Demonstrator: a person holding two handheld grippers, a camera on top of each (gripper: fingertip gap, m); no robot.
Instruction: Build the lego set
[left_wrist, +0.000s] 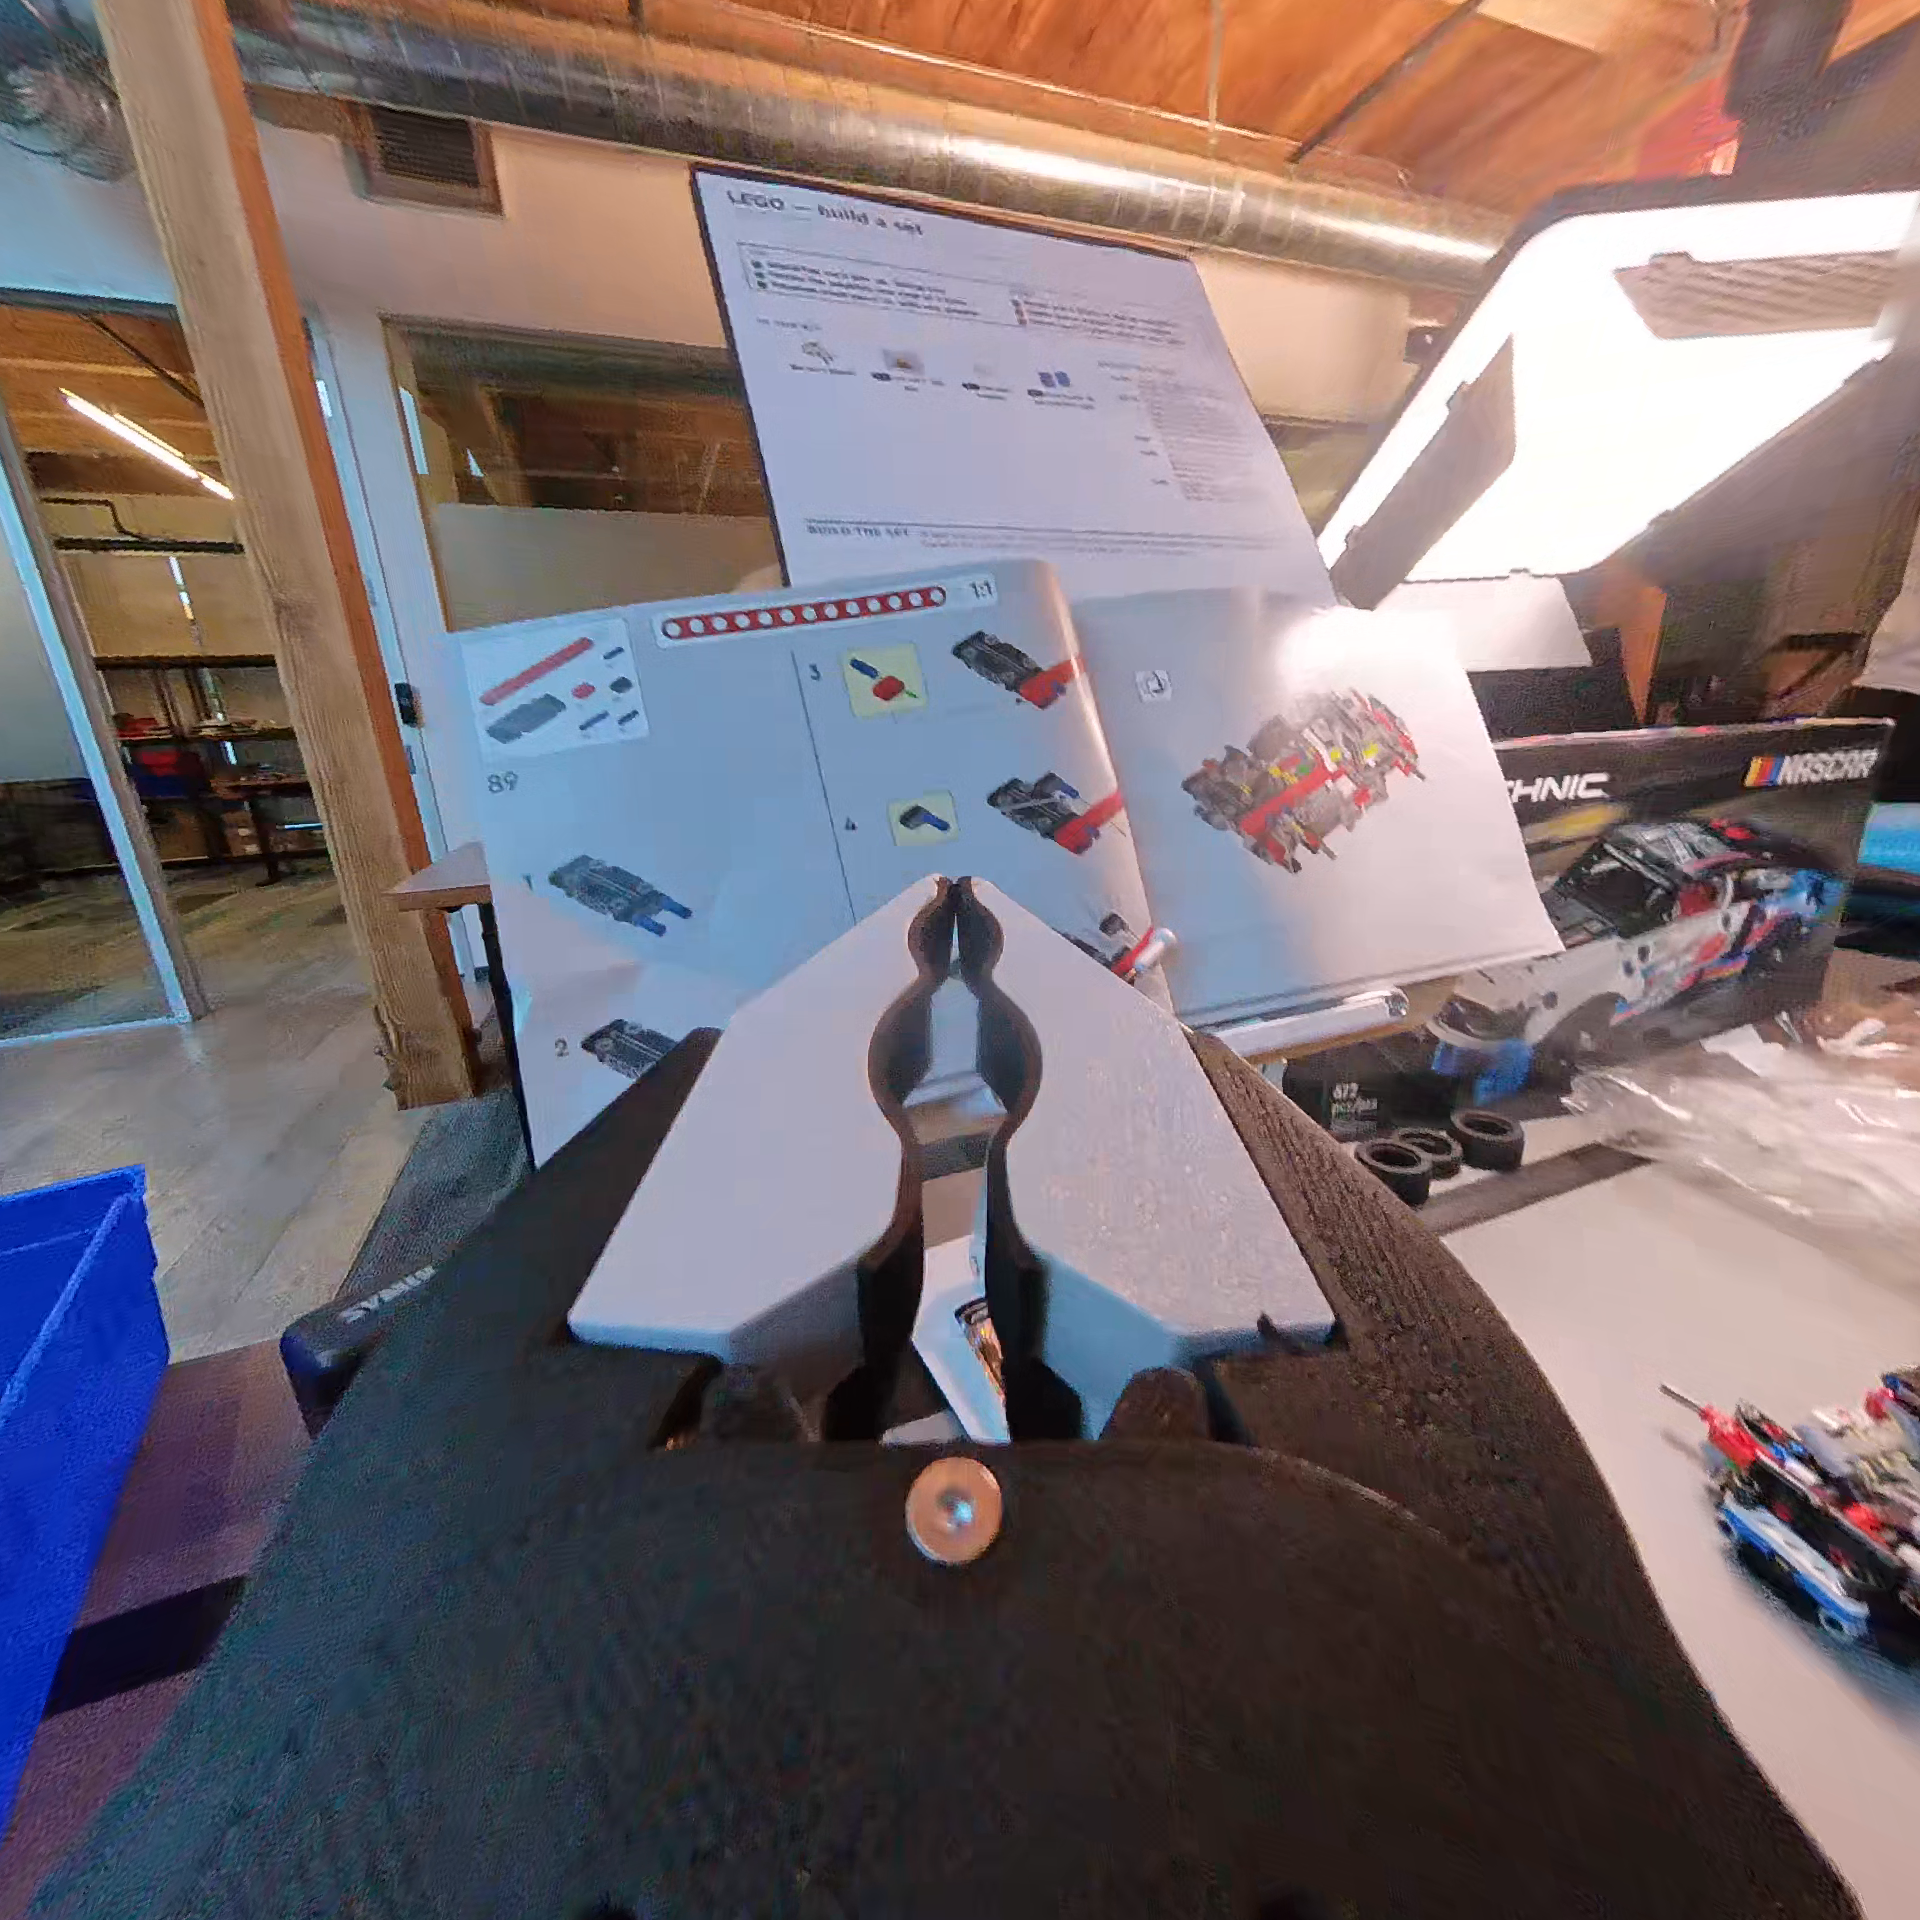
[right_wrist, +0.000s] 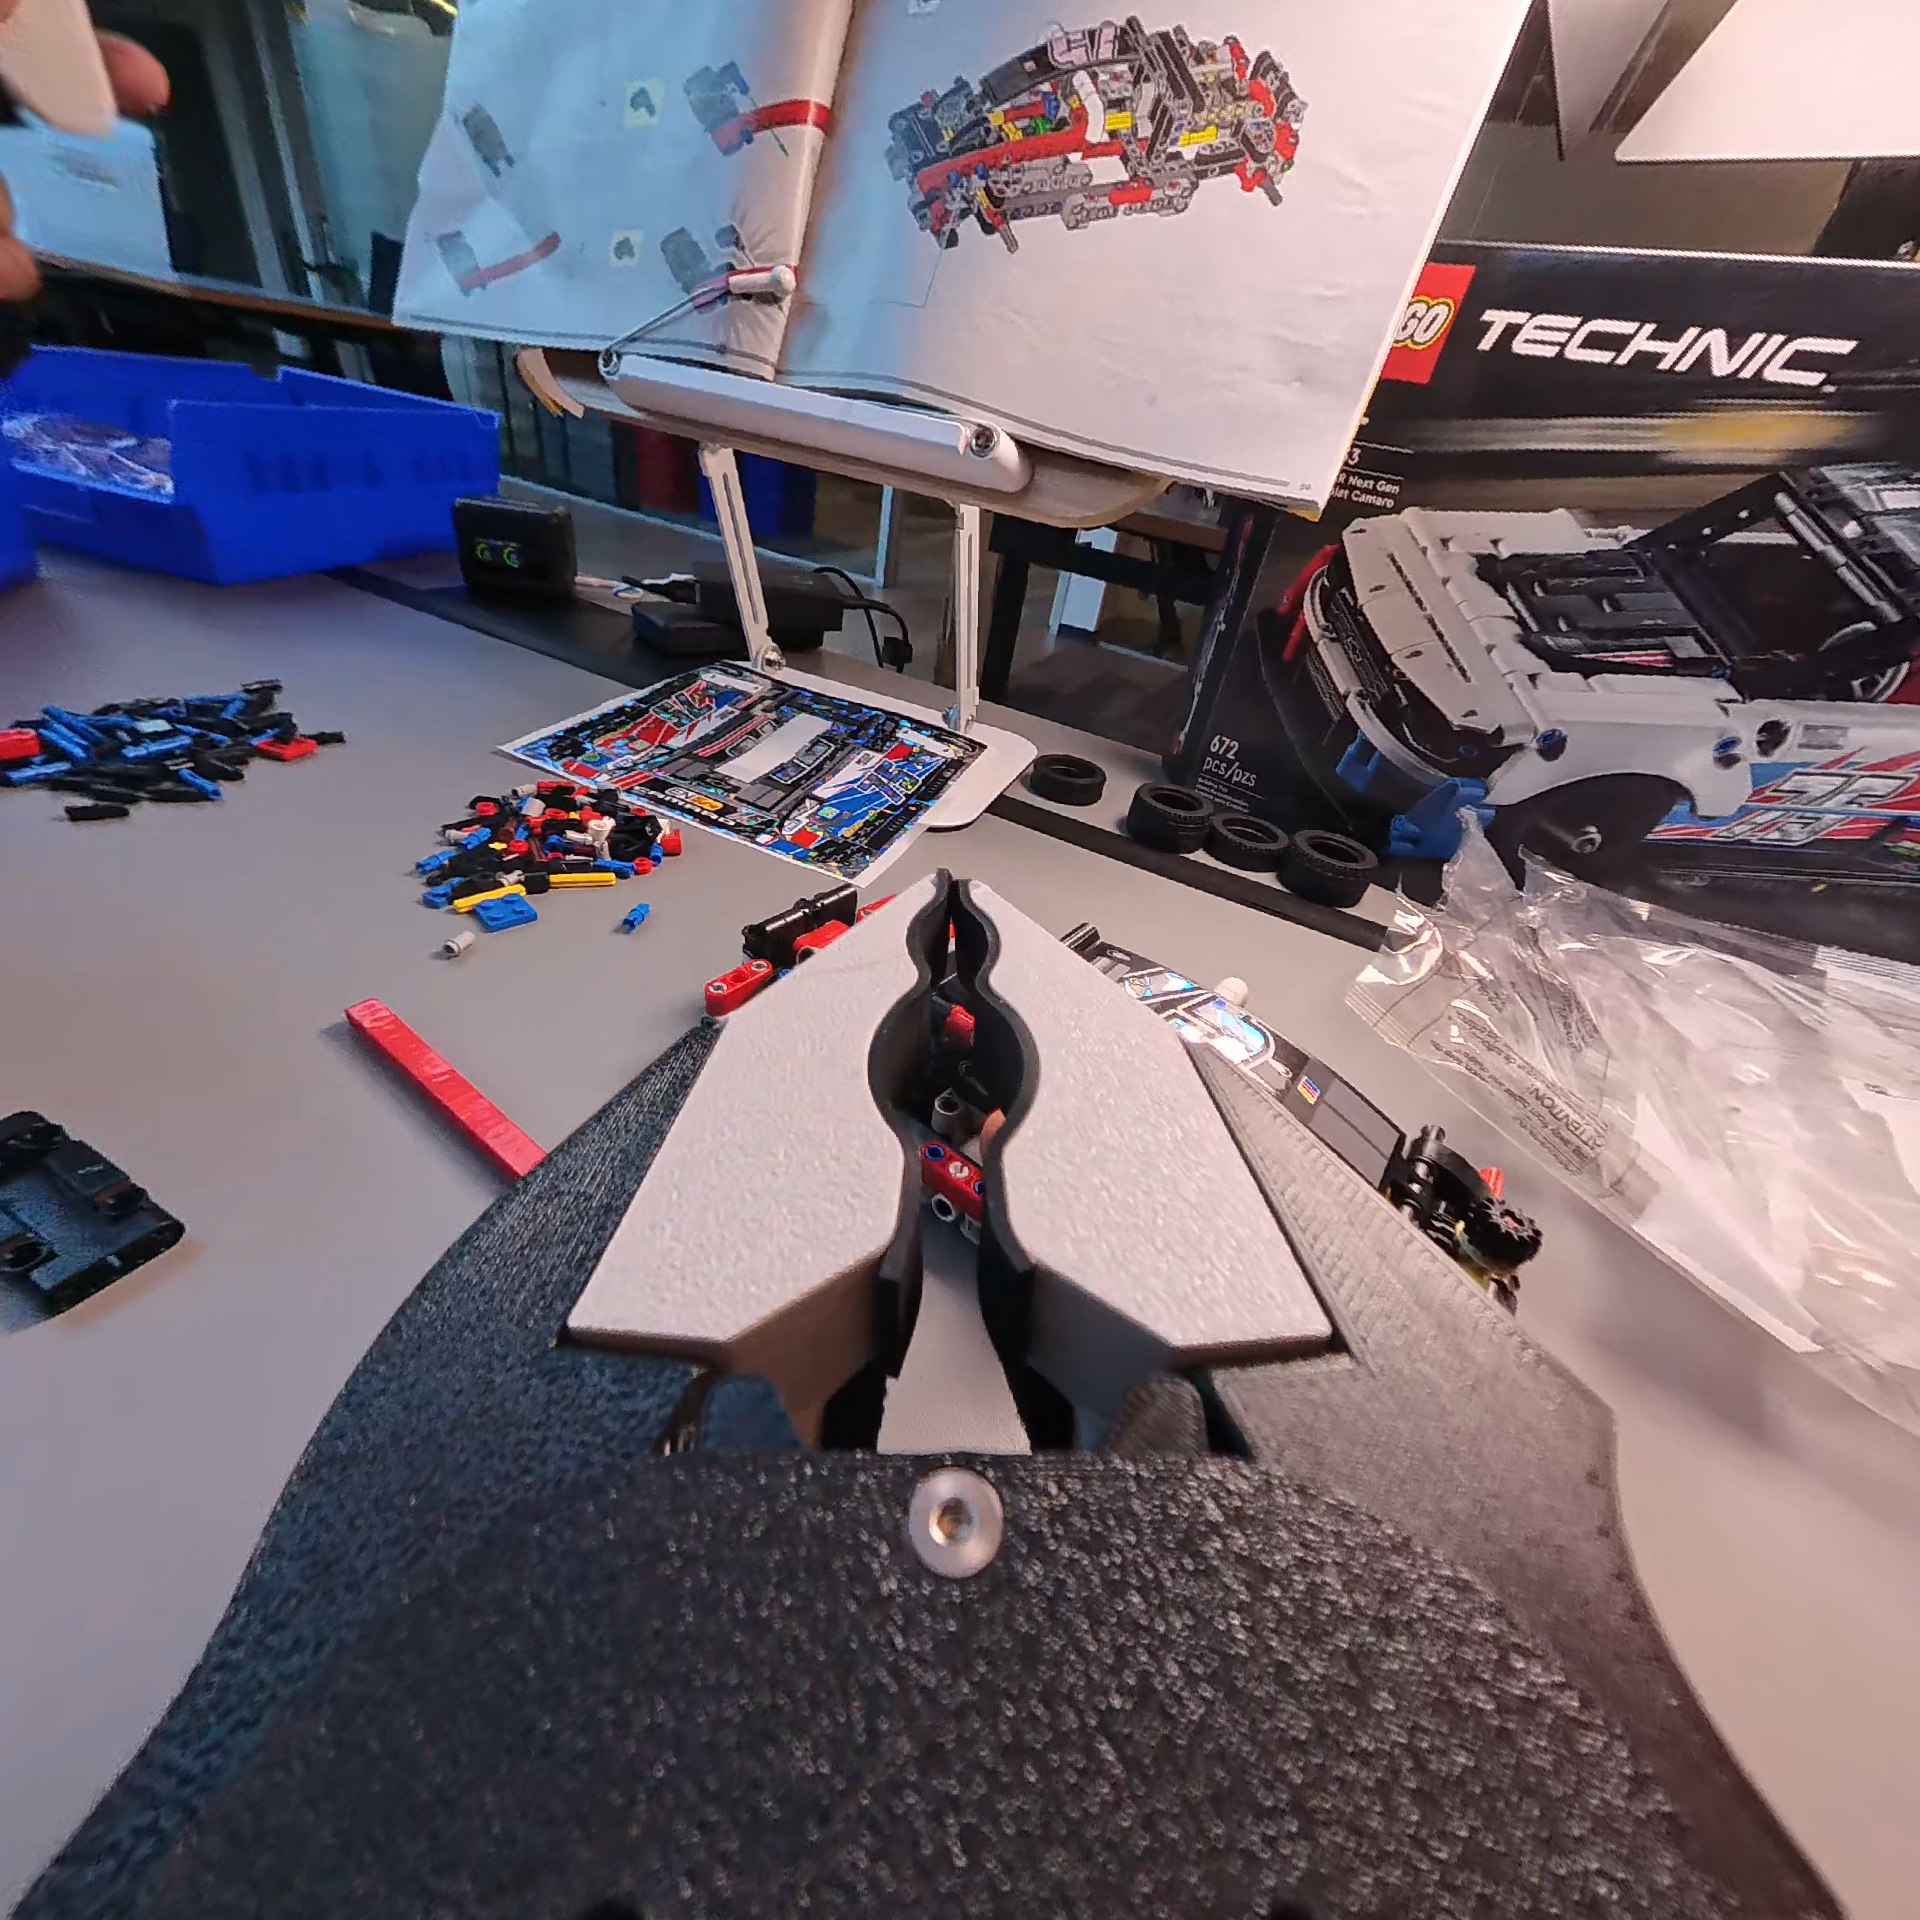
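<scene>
The half-built red, black and white brick car chassis (right_wrist: 1455, 1184) lies on the pale grey surface (right_wrist: 260, 1403), mostly hidden beneath the right tongs (right_wrist: 953, 896), whose tips meet, gripping nothing visible. A long red beam (right_wrist: 442, 1086) lies to the left, loose small pieces (right_wrist: 551, 847) beyond. The left tongs (left_wrist: 956, 888), tips together and empty, point at the open instruction booklet (left_wrist: 831, 748) on its stand.
</scene>
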